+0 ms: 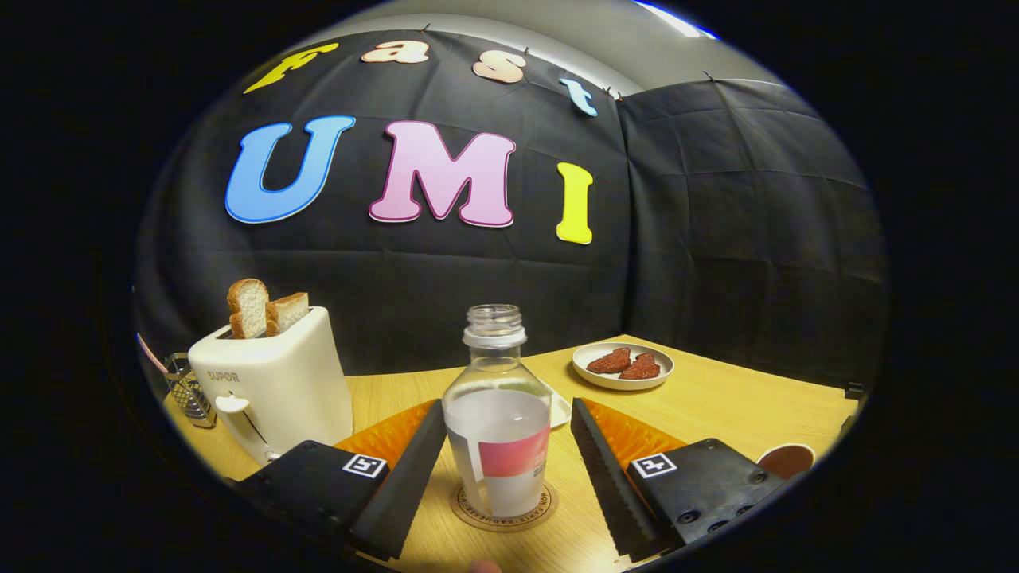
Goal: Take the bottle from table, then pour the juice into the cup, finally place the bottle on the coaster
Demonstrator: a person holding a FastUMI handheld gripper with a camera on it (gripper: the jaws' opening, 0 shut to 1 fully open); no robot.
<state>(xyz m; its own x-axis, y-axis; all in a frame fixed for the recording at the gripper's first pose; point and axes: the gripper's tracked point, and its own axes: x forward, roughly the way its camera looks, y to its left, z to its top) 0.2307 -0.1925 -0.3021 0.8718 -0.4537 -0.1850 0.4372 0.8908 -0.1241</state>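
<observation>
I am holding my gripper (507, 461) released around the bottle (497, 414), which stands upright on the coaster (503, 509): placement appearing done, only withdrawal left.

The bottle (497, 414) stands upright on the coaster (504, 507), between the spread fingers of the claw (504, 477). On the desk (716, 406), the toaster (275, 390) holding bread slices (263, 306) sits left, a wire holder (189, 390) beyond it. A plate (623, 366) lies behind right, a cup (786, 459) right.
</observation>
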